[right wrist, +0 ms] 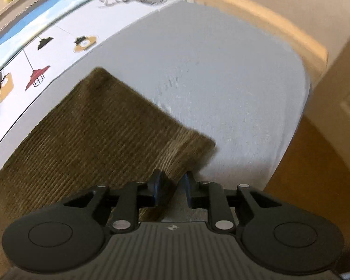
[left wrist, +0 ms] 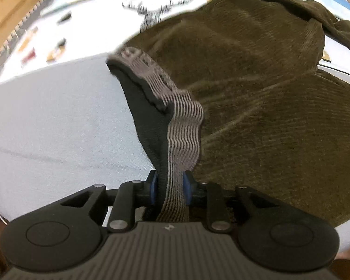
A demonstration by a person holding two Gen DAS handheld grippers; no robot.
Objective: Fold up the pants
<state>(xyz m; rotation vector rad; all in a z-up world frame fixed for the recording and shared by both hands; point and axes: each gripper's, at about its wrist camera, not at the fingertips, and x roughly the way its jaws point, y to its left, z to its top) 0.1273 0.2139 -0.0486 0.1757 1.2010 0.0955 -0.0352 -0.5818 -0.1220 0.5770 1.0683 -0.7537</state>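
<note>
Right now both grippers have cloth. Left gripper (left wrist: 169, 187) is pinched tight on the grey striped elastic waistband (left wrist: 184, 126) of the olive-brown corduroy pants (left wrist: 256, 98); the band runs straight out from between its blue pads (left wrist: 153, 184), with the dark inner lining just left of it and the bulk of the garment spread ahead and to the right. Right gripper (right wrist: 171, 186) looks clamped on a corner of the trouser-leg end (right wrist: 186, 149), fabric passing between its fingers and fanning forward-left; the grip point itself is partly hidden, so I'm judging by the cloth drawn into the gap. Everything rests on a pale grey-blue sheet (right wrist: 210, 81), with a white printed cover showing lamp and deer drawings (right wrist: 58, 46) beyond it. Progress, my read: early to mid. The pants look rumpled far ahead of the left tool, no neat stacked fold visible. Waist and leg end are each held, so bringing them together and flattening is probably still to do.
</note>
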